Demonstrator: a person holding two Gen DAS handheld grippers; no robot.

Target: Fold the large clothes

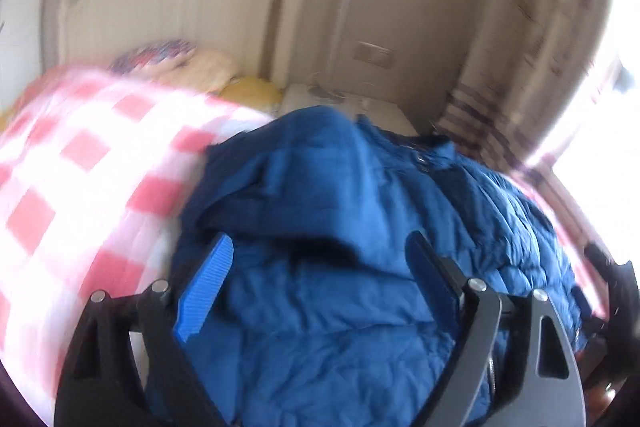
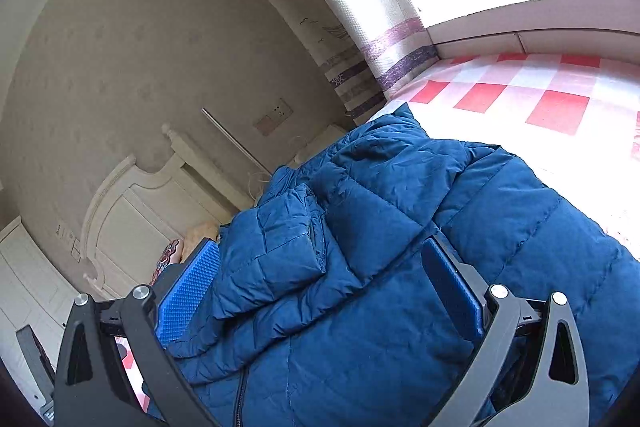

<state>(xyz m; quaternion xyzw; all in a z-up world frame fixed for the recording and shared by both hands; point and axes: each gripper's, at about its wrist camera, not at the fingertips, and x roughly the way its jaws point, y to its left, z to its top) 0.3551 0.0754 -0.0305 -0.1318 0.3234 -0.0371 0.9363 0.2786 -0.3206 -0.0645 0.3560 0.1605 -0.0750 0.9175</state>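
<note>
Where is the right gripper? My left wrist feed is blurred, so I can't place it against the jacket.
Observer: The right gripper is over the jacket, jaws wide apart with quilted fabric between them.
Operator: What part of the jacket is there?
Observer: A folded-over quilted flap lies near its left finger, sharp in the right wrist view.
Operator: Is there bed beyond the jacket on that side?
Observer: Yes, the checked cover runs on to a white ledge under the window.
Operator: And my left gripper?
Observer: The left gripper is open too, jacket between its fingers.
</note>
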